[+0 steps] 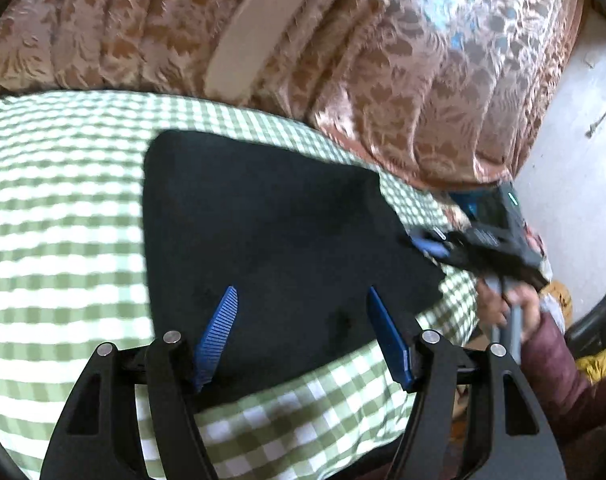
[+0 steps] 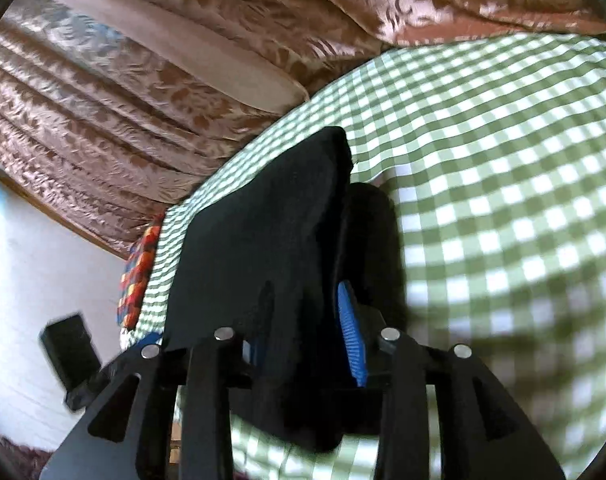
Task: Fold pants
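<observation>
Now we have the pants (image 1: 271, 240) lying as a dark slab on the checked sheet (image 1: 63, 200). Our left gripper (image 1: 303, 336) hovers over the near edge, jaws spread and empty. Our right gripper (image 2: 303, 320) has cloth between its jaws at the side edge; whether it pinches, we cannot tell. To fold well, we should grip both corners evenly and lift level.
</observation>
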Demonstrator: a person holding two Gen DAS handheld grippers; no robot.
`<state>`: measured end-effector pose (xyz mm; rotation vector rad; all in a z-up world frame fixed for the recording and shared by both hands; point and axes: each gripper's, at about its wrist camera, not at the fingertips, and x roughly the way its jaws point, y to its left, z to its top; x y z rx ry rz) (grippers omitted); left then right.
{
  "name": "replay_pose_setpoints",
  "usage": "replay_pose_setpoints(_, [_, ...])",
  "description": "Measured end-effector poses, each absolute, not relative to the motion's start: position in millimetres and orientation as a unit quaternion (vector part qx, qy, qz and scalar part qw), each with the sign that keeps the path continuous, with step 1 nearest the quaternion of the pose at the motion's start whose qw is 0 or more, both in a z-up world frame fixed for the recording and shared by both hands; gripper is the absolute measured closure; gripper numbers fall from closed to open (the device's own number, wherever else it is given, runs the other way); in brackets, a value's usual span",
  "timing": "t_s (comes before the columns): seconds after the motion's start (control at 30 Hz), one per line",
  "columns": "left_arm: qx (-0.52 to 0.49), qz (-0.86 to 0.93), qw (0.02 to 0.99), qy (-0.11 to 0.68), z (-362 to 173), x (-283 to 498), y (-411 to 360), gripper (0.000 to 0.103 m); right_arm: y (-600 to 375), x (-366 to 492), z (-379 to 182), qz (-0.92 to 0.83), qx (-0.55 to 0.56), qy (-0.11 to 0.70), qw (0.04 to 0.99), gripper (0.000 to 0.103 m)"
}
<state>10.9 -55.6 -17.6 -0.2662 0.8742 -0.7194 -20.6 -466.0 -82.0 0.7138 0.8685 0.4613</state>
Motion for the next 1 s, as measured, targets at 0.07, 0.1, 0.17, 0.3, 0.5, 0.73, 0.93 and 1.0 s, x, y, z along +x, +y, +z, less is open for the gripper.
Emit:
replay_pose_setpoints(0.07, [-0.128, -0.326, 0.846, 0.403, -15, 14, -47, 0.038, -461, -42, -76, 0.219, 0.320, 0.412, 0.825, 0.071])
replay_pose_setpoints(0.1, [-0.125, -0.320, 0.850, 0.399, -14, 15, -45, 0.038, -457, -50, -75, 0.216, 0.312, 0.416, 0.827, 0.071])
replay_pose_setpoints(0.17, [-0.120, -0.317, 0.852, 0.398, -18, 15, -43, 0.038, -446, -57, -77, 0.204, 0.292, 0.427, 0.831, 0.071])
replay_pose_setpoints(0.3, [-0.081, -0.329, 0.844, 0.416, -35, 6, -53, 0.038, -424, -51, -92, 0.170, 0.252, 0.456, 0.837, 0.091])
replay_pose_setpoints(0.5, [0.025, -0.327, 0.852, 0.408, -53, -23, -79, 0.038, -434, -62, -117, 0.146, 0.269, 0.465, 0.831, 0.095])
replay_pose_setpoints(0.73, [-0.103, -0.341, 0.842, 0.405, -34, 0, -45, 0.032, -446, -60, -100, 0.161, 0.287, 0.448, 0.831, 0.034])
replay_pose_setpoints(0.93, [-0.199, -0.283, 0.840, 0.417, -36, 51, 5, 0.021, -461, -26, -87, 0.170, 0.323, 0.408, 0.836, 0.013])
replay_pose_setpoints(1.0, [-0.219, -0.276, 0.829, 0.434, -43, 69, 8, 0.021, -462, 0, -101, 0.179, 0.332, 0.424, 0.823, 0.012])
